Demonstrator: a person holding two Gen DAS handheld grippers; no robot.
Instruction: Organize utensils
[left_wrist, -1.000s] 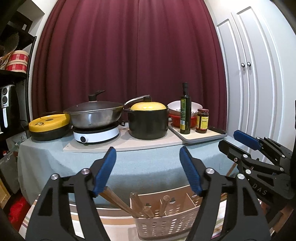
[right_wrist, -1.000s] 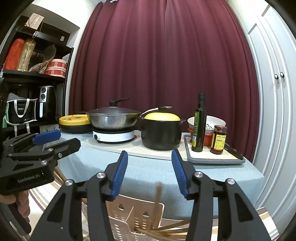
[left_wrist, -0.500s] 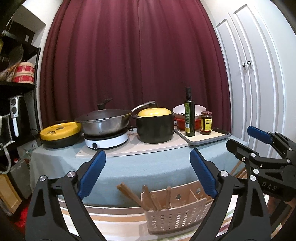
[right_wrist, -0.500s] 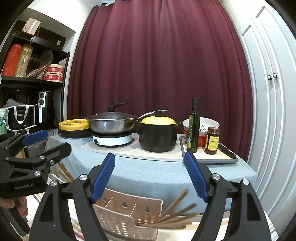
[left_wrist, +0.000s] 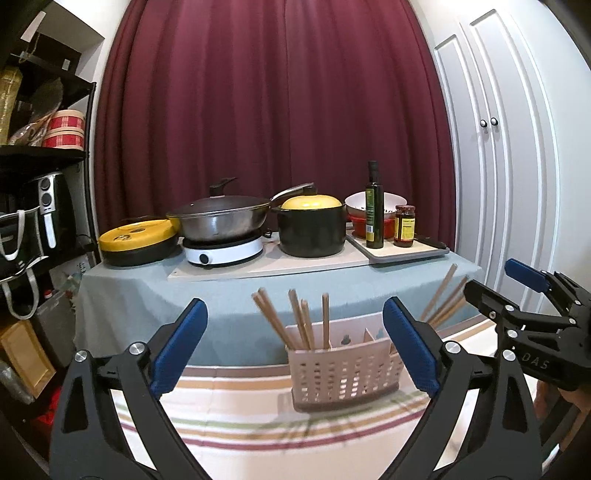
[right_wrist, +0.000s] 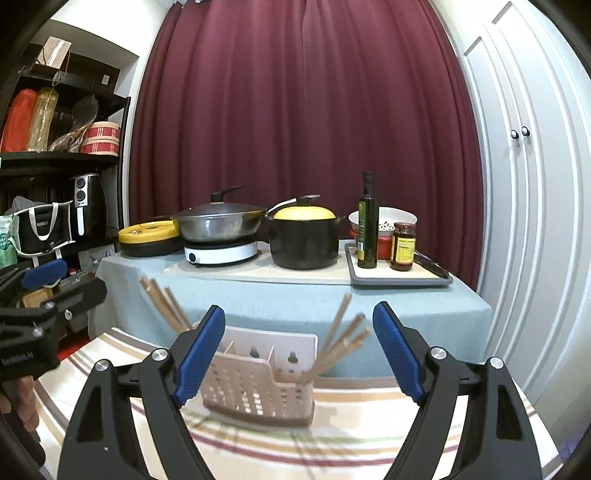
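Note:
A beige perforated utensil basket (left_wrist: 345, 373) (right_wrist: 258, 384) stands upright on a striped tablecloth (left_wrist: 229, 410) (right_wrist: 354, 439). Several wooden chopsticks (left_wrist: 303, 321) stick up from its left compartment, and another bunch (right_wrist: 343, 343) (left_wrist: 443, 295) leans out of its right end. My left gripper (left_wrist: 293, 347) hangs open in front of the basket with nothing between its fingers. In the same way my right gripper (right_wrist: 299, 350) is open and empty, a little back from the basket. Each gripper shows at the edge of the other's view.
Behind the striped table stands a blue-covered table (left_wrist: 147, 295) with a yellow-lidded flat pan (left_wrist: 136, 240), a wok (left_wrist: 221, 218) on a white hob, a black pot (left_wrist: 312, 229), an oil bottle (left_wrist: 374, 206) and a jar (left_wrist: 404, 230). Black shelves (right_wrist: 48, 158) are at left, white cupboard doors (right_wrist: 524, 184) at right.
Both grippers have opened wide and drawn back and up from the basket. The chopsticks now stand free in its compartments.

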